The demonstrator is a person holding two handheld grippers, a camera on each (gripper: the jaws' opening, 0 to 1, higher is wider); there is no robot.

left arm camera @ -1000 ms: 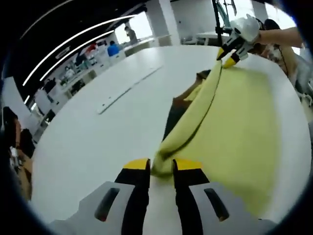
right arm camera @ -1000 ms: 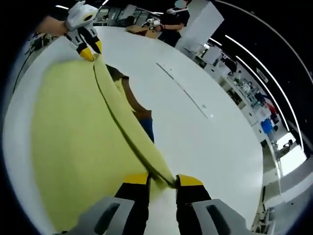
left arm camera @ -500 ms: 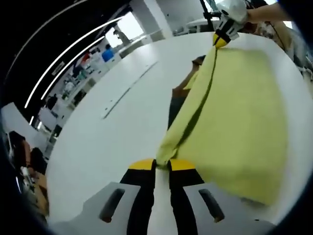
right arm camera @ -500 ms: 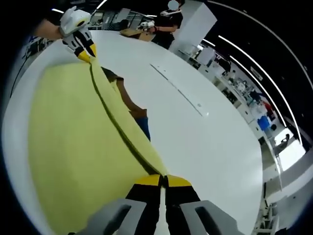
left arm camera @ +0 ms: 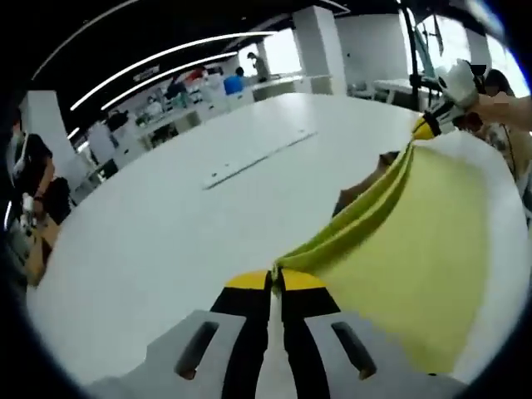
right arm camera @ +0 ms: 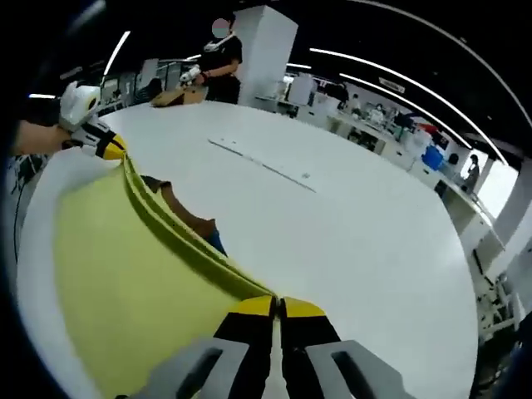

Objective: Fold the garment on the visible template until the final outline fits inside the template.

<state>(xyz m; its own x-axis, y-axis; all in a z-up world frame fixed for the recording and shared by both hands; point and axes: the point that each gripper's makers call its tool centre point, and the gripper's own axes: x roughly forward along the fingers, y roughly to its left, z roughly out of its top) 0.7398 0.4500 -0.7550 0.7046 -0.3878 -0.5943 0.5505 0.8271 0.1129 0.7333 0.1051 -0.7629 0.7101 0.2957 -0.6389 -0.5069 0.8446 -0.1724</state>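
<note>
Our left gripper [left arm camera: 272, 280] and right gripper [right arm camera: 277, 307] each pinch a corner of the yellow garment [left arm camera: 416, 241], its edge stretched between them above the white table [left arm camera: 166, 224]. Beyond it we see desks, ceiling lights and a standing person [right arm camera: 218, 62].

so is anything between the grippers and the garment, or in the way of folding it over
Nothing visible. The left gripper and the right gripper are each shut on an end of the yellow garment edge, raised off the white table. A dark brown and blue patch lies under the cloth; whether it is the template can't be told.
</note>
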